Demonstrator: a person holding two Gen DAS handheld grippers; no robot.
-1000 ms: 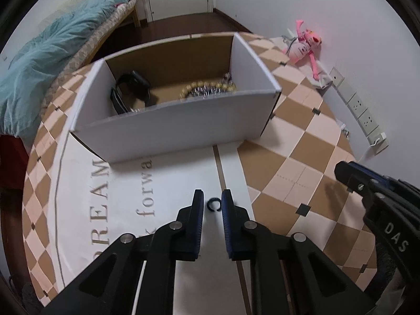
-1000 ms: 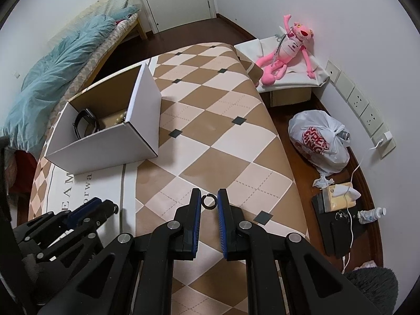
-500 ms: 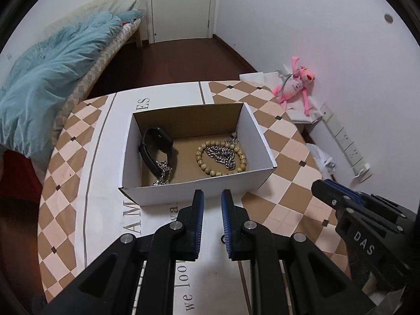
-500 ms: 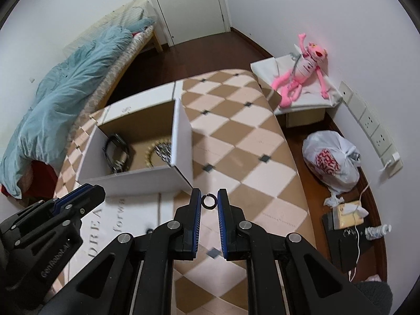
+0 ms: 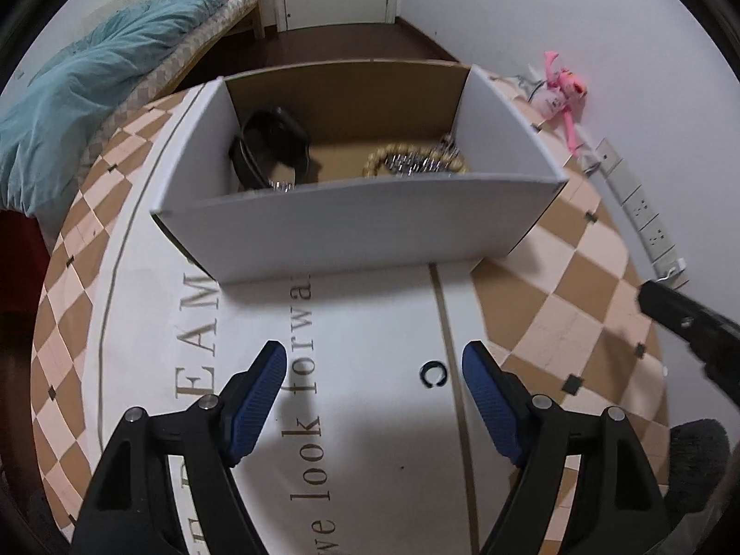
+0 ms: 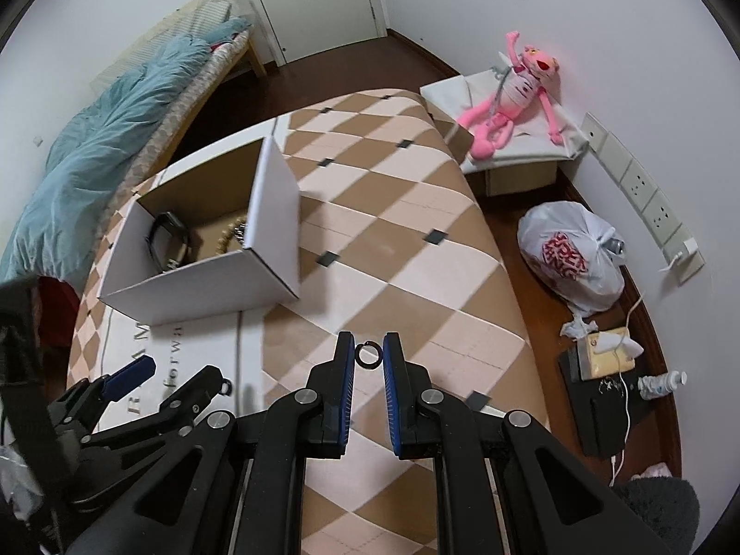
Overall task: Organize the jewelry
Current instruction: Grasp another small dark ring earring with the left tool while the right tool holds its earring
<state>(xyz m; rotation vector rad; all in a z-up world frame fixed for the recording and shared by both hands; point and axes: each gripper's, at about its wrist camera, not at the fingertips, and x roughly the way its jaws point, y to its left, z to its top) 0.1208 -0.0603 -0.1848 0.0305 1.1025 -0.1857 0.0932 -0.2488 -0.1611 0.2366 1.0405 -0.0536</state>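
A white cardboard box (image 5: 360, 222) stands on the table and holds a black watch (image 5: 273, 148), a bead bracelet (image 5: 416, 162) and a metal chain. My left gripper (image 5: 374, 384) is open low over the white cloth strip, and a small black open ring (image 5: 431, 373) lies on the cloth between its fingers, nearer the right one. My right gripper (image 6: 369, 355) is shut on a small black ring (image 6: 368, 354), held above the checkered cloth to the right of the box (image 6: 208, 249). The left gripper also shows in the right wrist view (image 6: 175, 379).
The table wears a brown and pink checkered cloth (image 6: 393, 240) with a lettered white strip. A bed with a blue quilt (image 6: 92, 162) lies at the left. A pink plush toy (image 6: 513, 92), a white plastic bag (image 6: 569, 249) and floor clutter sit at the right.
My left gripper has opened wide and dropped back low near the table, with the open ring on the cloth between its fingers. My right gripper still holds its ring and has shifted a little.
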